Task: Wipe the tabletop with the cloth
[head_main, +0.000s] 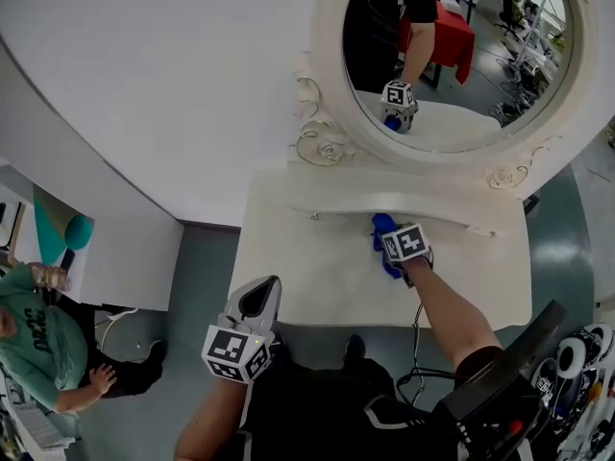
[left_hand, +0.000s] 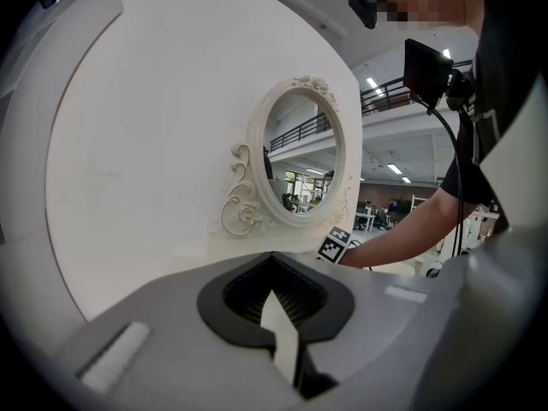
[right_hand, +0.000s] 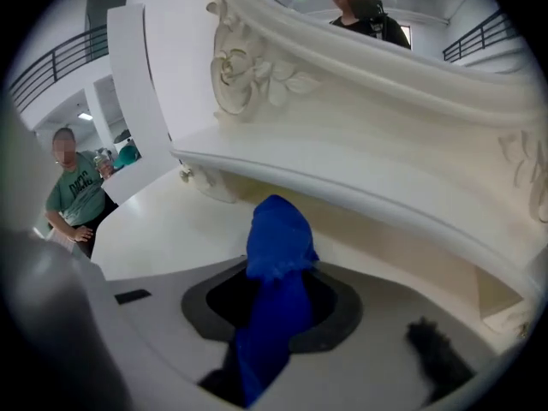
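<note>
Jaws of the right gripper [right_hand: 274, 315] were clamped on the blue cloth [right_hand: 276, 238]; jaws of the left gripper [left_hand: 278, 319] were drawn together and held nothing.

The cloth was bunched and stuck out past the right jaws. It was over the back part of the white desk [head_main: 307, 277], just in front of the narrow shelf [head_main: 404, 207] under the oval mirror [head_main: 461, 56]. Contact between cloth and desk surface could not be confirmed. The left gripper was held off the desk's near-left corner, close to the person's body and well apart from the cloth. A person in a green shirt [head_main: 34, 339] stood at the far left, beyond the curved white wall panel [head_main: 144, 84].
</note>
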Motion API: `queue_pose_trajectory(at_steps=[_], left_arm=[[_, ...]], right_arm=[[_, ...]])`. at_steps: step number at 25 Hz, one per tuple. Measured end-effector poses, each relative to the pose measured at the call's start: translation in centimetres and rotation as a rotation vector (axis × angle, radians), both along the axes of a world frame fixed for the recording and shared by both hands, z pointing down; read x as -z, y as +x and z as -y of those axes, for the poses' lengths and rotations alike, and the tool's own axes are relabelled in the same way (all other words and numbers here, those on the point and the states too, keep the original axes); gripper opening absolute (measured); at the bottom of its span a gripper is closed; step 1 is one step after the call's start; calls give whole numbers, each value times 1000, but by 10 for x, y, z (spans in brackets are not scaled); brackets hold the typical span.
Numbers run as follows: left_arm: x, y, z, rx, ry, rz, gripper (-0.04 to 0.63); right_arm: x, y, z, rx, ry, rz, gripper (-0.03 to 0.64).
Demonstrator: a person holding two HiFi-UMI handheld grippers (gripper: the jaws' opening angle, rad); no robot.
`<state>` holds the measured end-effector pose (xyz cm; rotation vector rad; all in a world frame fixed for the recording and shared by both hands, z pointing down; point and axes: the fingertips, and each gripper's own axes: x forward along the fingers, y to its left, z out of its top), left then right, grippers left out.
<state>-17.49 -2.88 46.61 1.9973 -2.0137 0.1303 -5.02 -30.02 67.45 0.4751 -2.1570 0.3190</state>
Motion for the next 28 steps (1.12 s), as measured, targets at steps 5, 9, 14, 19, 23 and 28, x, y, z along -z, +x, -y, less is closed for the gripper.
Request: queue_pose_trajectory(at_steps=[5,9,14,19,23,28], left_arm=[[-3,-4,-5,30,-9,-5,8],[-3,-2,-1,11,-6,-6,8],[4,7,8,-38,16,-9,8],[11,16,20,-80,43,-9,8],[13,27,25,-112,47,-6,8],[12,41,29,-118,50,-8,8]], right_arm=[[-9,-3,10,-31,3,-4,106],[-11,9,-14,-37,-44,-15,106],[-11,35,-64,6,-74,-36,106],[-12,64,-114,26,-86,-29,106],[-11,85,-150,44,-117,-14,106],[-9,101,-184,74,-168,10,106]])
